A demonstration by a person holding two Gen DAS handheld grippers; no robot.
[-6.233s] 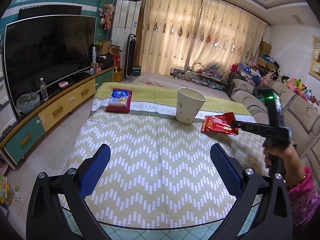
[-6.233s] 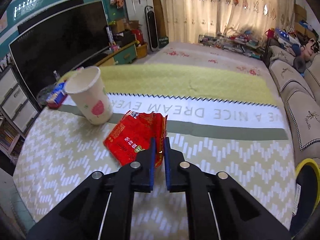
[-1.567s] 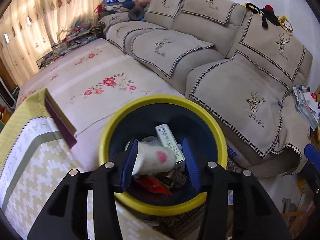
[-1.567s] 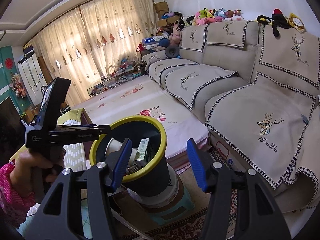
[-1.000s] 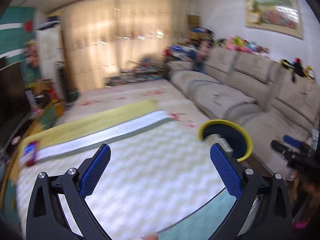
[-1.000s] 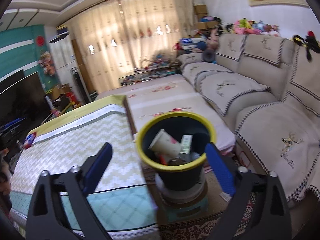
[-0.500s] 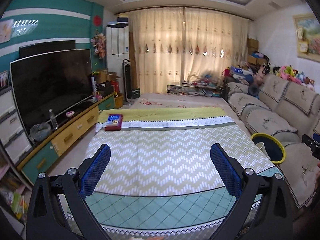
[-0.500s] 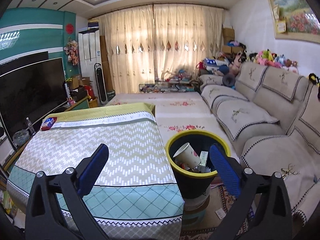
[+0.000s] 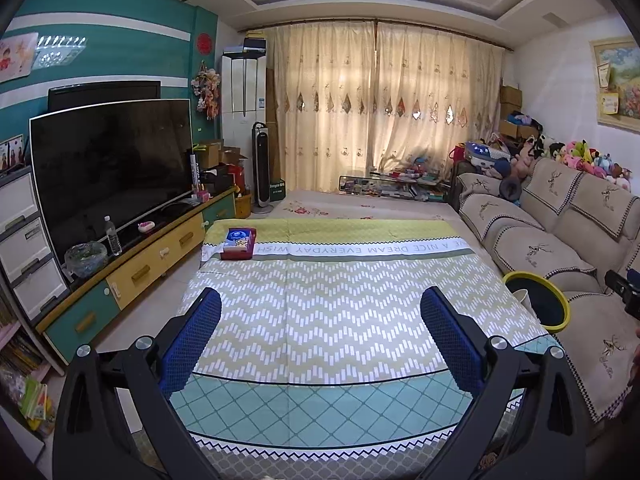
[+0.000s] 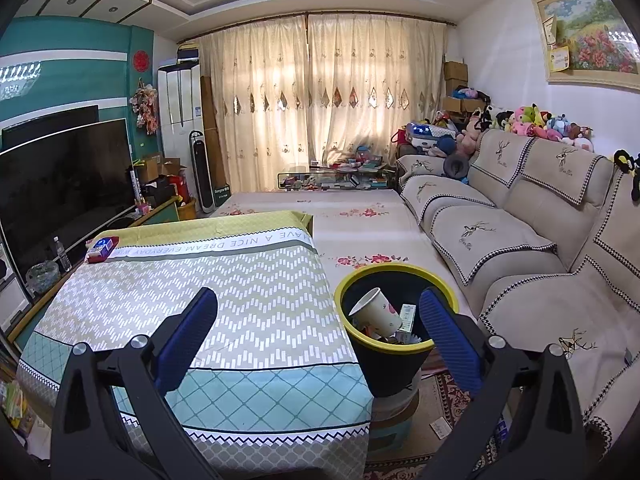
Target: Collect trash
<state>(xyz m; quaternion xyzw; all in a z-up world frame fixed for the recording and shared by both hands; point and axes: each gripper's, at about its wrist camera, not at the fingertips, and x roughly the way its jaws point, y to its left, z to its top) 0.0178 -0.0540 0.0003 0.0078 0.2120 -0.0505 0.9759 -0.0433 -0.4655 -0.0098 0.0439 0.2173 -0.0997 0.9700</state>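
Both grippers, left [image 9: 320, 322] and right [image 10: 318, 316], gape wide and empty. The cup [image 10: 376, 312] lies in the bin [image 10: 348, 280] at the table's [image 9: 340, 300] four o'clock. The box [image 9: 239, 243] at eleven o'clock (likely tissues, not trash) is best left alone; hold both clear.

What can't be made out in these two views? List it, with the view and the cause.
- Bin, right wrist view: what lies under the paper cup is hidden by the cup and the bin's dark wall.
- Bin, left wrist view: the table edge cuts off its contents.
- Box, both views: print too small to read.
- Right gripper, left wrist view: cut off by the frame edge.
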